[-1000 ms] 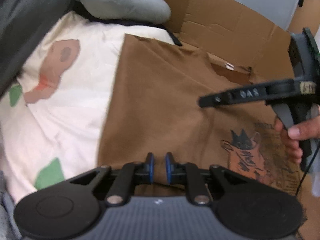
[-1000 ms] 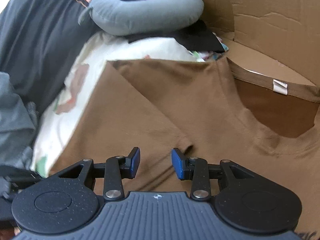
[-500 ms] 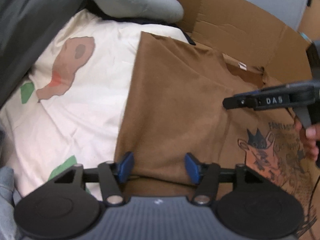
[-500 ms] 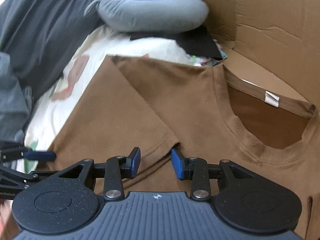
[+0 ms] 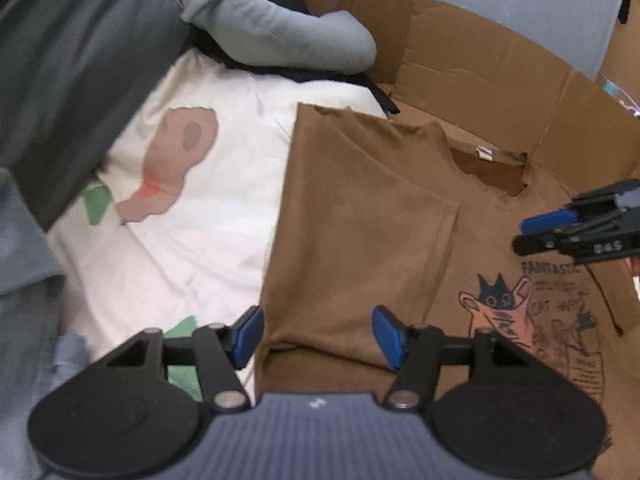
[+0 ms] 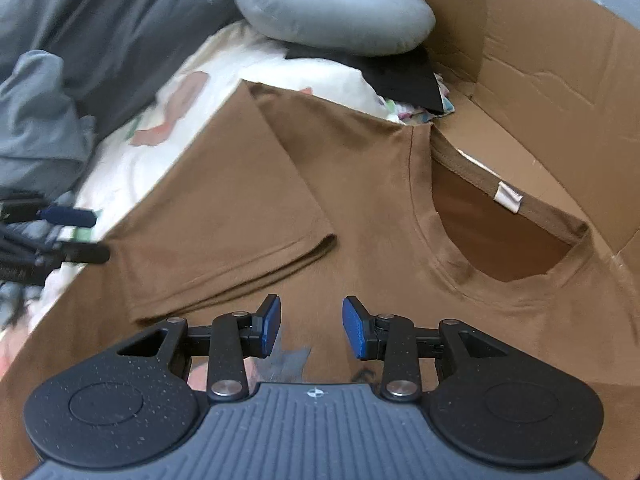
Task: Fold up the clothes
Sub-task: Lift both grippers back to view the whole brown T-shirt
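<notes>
A brown T-shirt (image 5: 360,216) with a cat print (image 5: 496,304) lies flat, its left side and sleeve folded inward over the body. It also shows in the right wrist view (image 6: 360,184), with the folded sleeve (image 6: 224,248) and the collar with a white tag (image 6: 508,196). My left gripper (image 5: 318,336) is open and empty above the shirt's folded left edge. My right gripper (image 6: 310,326) is open and empty above the chest, and it shows from the side in the left wrist view (image 5: 536,232). The left gripper's fingers (image 6: 76,216) show at the left in the right wrist view.
The shirt rests on a cream printed bedcover (image 5: 192,200) and flattened cardboard (image 5: 500,88). A grey neck pillow (image 5: 280,36) and black cloth (image 6: 400,76) lie at the back. Dark grey bedding (image 5: 72,64) and a grey garment (image 6: 36,120) lie to the left.
My left gripper opened, let go of the shirt's folded edge and drew back. My right gripper opened a little wider and drew back from the sleeve.
</notes>
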The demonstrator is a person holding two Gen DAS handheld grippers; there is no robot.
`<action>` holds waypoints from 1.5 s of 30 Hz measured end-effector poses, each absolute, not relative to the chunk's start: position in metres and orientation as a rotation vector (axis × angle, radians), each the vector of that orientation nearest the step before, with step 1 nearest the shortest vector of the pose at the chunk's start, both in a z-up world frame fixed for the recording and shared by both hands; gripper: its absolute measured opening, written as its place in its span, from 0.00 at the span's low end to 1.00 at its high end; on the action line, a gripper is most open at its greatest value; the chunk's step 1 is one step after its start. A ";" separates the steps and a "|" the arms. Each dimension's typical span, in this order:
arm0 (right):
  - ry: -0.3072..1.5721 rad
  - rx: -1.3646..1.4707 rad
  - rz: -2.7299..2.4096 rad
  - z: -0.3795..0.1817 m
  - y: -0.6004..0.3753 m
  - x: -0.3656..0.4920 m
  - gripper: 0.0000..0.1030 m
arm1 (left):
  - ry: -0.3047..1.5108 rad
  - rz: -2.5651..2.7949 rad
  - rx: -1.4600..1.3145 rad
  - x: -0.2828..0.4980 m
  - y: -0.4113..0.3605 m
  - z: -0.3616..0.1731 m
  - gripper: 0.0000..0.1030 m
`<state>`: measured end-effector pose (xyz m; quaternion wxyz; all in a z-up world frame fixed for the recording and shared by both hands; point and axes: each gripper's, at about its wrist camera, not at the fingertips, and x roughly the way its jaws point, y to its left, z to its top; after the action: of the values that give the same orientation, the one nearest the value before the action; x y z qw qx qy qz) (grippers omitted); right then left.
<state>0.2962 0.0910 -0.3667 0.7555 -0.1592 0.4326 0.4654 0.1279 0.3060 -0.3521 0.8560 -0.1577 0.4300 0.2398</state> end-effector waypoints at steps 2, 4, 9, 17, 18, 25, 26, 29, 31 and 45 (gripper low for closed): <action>0.956 -0.327 1.035 -0.347 0.079 0.294 0.41 | 0.896 0.512 -0.341 0.121 0.302 -0.332 0.61; 0.953 -0.328 1.038 -0.324 0.068 0.290 0.41 | 0.882 0.516 -0.349 0.115 0.299 -0.313 0.61; 0.942 -0.296 1.030 -0.261 0.035 0.283 0.61 | 0.849 0.533 -0.379 0.100 0.283 -0.261 0.64; 0.945 -0.210 0.978 -0.160 -0.032 0.254 0.87 | 0.849 0.509 -0.400 0.067 0.237 -0.190 0.74; 0.939 -0.198 0.967 -0.147 -0.042 0.247 0.89 | 0.850 0.505 -0.402 0.062 0.233 -0.182 0.76; 0.931 -0.114 0.807 -0.071 -0.123 0.206 0.98 | 0.819 0.483 -0.353 0.036 0.203 -0.119 0.89; 0.947 -0.109 0.773 -0.061 -0.134 0.202 0.98 | 0.812 0.479 -0.345 0.033 0.199 -0.111 0.90; 1.025 -0.075 0.720 -0.040 -0.159 0.195 0.98 | 0.819 0.492 -0.356 0.022 0.191 -0.089 0.90; 1.053 -0.052 0.709 -0.026 -0.174 0.189 0.98 | 0.831 0.496 -0.371 0.014 0.187 -0.075 0.90; 1.058 0.060 0.589 0.023 -0.273 0.150 0.98 | 0.834 0.483 -0.347 -0.030 0.164 -0.027 0.93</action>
<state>0.1503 -0.2734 0.0228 0.8218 0.0281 0.4971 0.2770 -0.0304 0.1641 -0.0273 0.8716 -0.1660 0.3991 0.2312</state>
